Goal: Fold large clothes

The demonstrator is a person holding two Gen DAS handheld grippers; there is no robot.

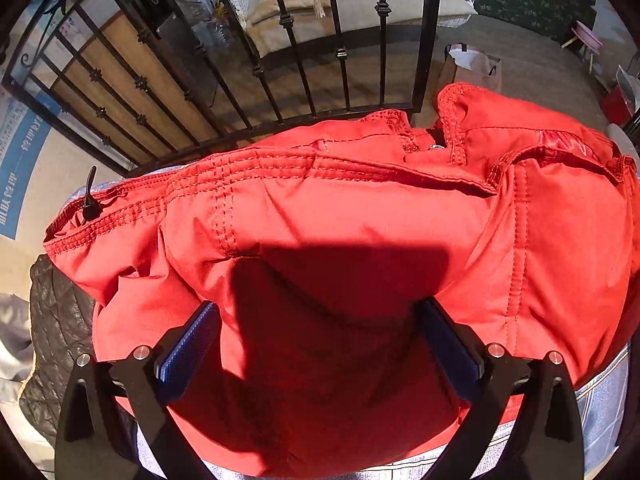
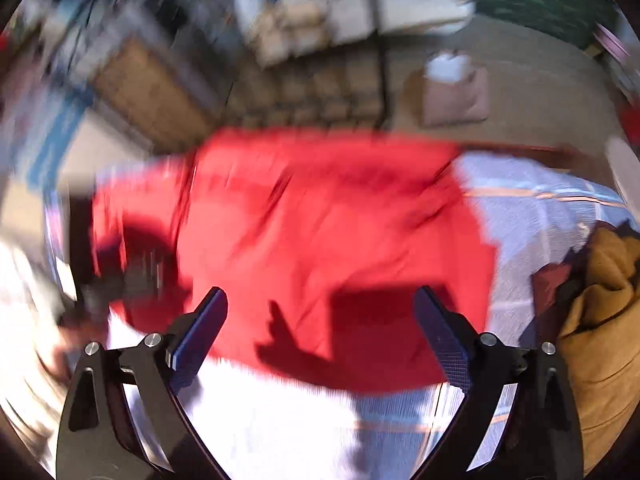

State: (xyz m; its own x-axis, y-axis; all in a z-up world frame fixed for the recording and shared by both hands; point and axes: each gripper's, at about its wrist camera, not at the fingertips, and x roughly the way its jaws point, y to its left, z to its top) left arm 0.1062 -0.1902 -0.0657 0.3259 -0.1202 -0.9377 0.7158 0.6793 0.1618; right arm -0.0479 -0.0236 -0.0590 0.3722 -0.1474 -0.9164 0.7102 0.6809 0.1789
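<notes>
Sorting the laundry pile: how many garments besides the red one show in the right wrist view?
1: a mustard-brown garment at the right edge, beside the red garment. Blur at the left may hide others.

Left wrist: steeply downward, close over the red garment | Right wrist: downward from farther back (motion-blurred) | Shared: the garment, the checked sheet, the floor beyond
</notes>
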